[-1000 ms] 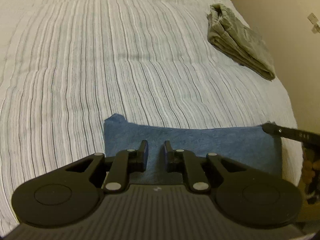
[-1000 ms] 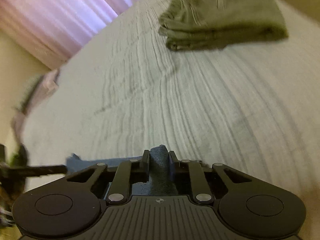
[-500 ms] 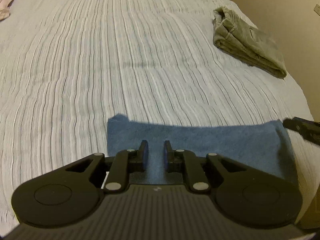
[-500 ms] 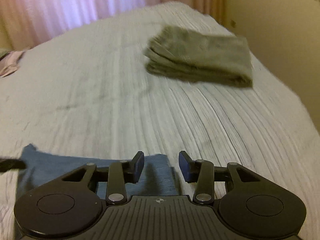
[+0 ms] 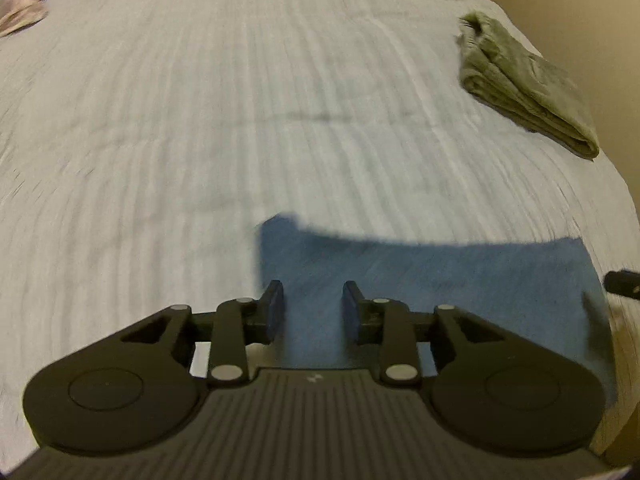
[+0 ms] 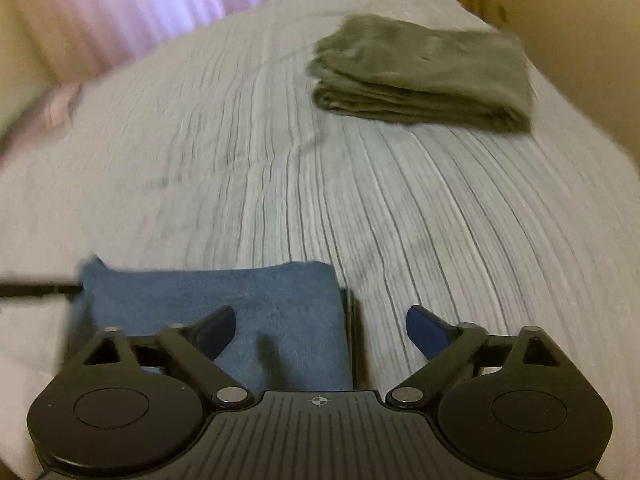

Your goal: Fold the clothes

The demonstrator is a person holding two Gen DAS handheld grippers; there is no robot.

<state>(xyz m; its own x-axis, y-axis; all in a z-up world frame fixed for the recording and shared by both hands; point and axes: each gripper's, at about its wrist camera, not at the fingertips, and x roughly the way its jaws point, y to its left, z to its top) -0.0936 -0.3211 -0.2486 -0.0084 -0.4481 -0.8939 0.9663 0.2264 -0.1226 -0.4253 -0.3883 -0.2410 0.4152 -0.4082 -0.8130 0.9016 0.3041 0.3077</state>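
A blue cloth (image 5: 440, 276) lies flat on the striped bed cover (image 5: 240, 120) near the front edge; it also shows in the right wrist view (image 6: 248, 300). My left gripper (image 5: 313, 304) is open and empty over the cloth's near left part. My right gripper (image 6: 320, 320) is wide open and empty over the cloth's right end. A tip of the right gripper shows at the right edge of the left wrist view (image 5: 622, 280). A folded olive-green garment (image 5: 524, 80) lies at the far right of the bed, also in the right wrist view (image 6: 424, 76).
A beige wall (image 5: 580, 0) runs along the bed's right side. Pink curtains (image 6: 140, 4) hang behind the bed. Pinkish clothing (image 5: 22, 16) lies at the bed's far left. The bed's edge drops off just right of the blue cloth.
My right gripper let go of the blue cloth and opened wide. My left gripper opened too. The cloth now lies flat and both grippers have drawn back and risen a little.
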